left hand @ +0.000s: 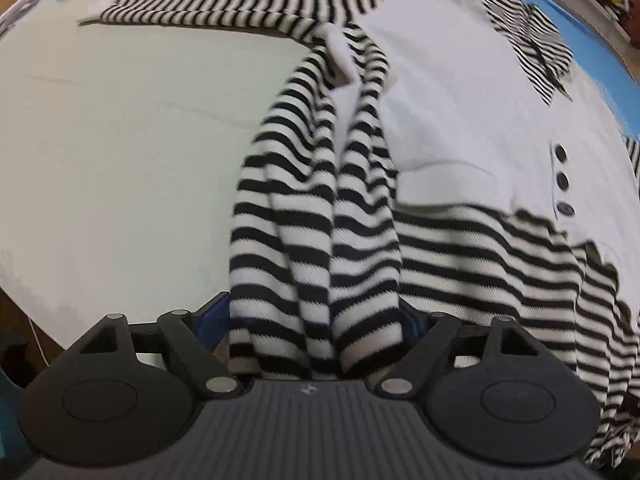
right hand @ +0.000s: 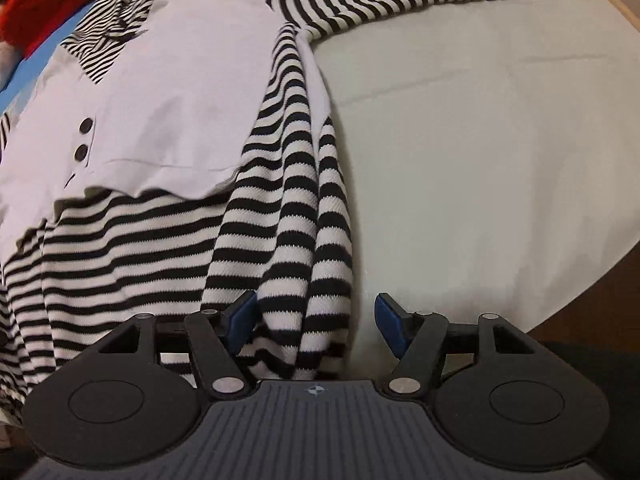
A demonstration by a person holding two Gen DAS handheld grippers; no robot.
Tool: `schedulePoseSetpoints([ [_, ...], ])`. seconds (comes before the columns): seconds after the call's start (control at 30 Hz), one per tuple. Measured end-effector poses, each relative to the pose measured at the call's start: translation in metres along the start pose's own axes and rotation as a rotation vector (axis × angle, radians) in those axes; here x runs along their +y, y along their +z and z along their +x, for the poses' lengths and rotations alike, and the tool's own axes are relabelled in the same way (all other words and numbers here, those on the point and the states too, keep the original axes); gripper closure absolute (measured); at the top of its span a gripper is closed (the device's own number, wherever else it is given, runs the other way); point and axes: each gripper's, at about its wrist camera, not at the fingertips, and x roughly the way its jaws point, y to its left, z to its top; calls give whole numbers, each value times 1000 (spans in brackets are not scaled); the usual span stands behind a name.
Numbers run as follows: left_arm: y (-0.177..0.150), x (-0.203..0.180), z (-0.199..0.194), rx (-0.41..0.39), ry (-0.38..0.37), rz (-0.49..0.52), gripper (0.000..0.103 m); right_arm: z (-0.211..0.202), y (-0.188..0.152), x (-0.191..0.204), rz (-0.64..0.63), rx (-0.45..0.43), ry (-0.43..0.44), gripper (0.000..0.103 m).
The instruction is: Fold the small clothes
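Striped garment (left hand: 460,152) lies spread on a pale cloth-covered table (left hand: 120,160); it has a plain white front panel, three dark buttons (left hand: 562,180) in a row, a striped collar (left hand: 528,40) at the far end, and one striped sleeve (left hand: 240,0) stretched flat across the far side of the table. A bunched fold of striped fabric (left hand: 316,240) rises from the table toward the left gripper (left hand: 316,328). The left gripper's blue pads stand apart with this bunch filling the gap between them; the fabric hides most of both pads, so whether they press it cannot be told. In the right wrist view the same garment (right hand: 160,100) shows, with a striped fold (right hand: 296,260) reaching the right gripper (right hand: 316,320). Here the fingers (right hand: 390,320) are spread: the fold lies against the one blue pad, while the other pad stands clear of the cloth. A red item (right hand: 36,4) lies beyond the collar.
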Motion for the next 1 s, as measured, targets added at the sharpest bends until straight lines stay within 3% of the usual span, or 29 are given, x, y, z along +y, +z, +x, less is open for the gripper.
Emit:
schedulePoseSetpoints([
  [0.03,-2,-2,-3,-11,2,19,32,-3,-1,-2,-17,-1,18,72],
  [0.07,-5,-4,-7,-19,4,39,38,-6,0,-4,-20,-7,40,82],
  [0.1,-7,-6,-10,-26,-4,56,51,-9,0,-7,-12,-23,46,91],
  [0.13,-10,-8,-13,-33,-20,71,70,-12,1,-12,5,-35,52,93],
  [0.2,-13,-13,-17,-42,-78,82,87,-18,4,-26,60,-53,63,95],
  [0.23,-16,-16,-21,-49,-112,84,88,-20,5,-31,82,-73,63,95],
  [0.33,-27,-28,-41,-81,-213,136,89,-31,12,-43,54,-151,-27,96],
  [0.4,-36,-32,-52,-92,-238,180,88,-30,12,-45,7,-163,-74,96],
  [0.5,-47,-29,-42,-27,-174,198,86,-22,11,-49,-24,-99,-62,94],
  [0.6,-46,-21,-38,11,-128,189,63,-24,8,-44,-66,-98,-83,73],
  [0.77,-41,-28,-79,-193,-127,201,56,-55,4,-35,-95,-260,-34,65],
  [0.83,-43,-36,-86,-238,-158,218,55,-61,1,-27,-143,-294,-7,55],
  [0.9,-43,-48,-83,-220,-179,244,55,-50,-4,-17,-202,-247,2,47],
  [0.93,-43,-52,-78,-189,-178,258,55,-37,-8,-13,-242,-176,-15,42],
  [1.0,-49,-57,-60,-93,-133,301,55,-11,-15,-9,-299,-38,-96,42],
])
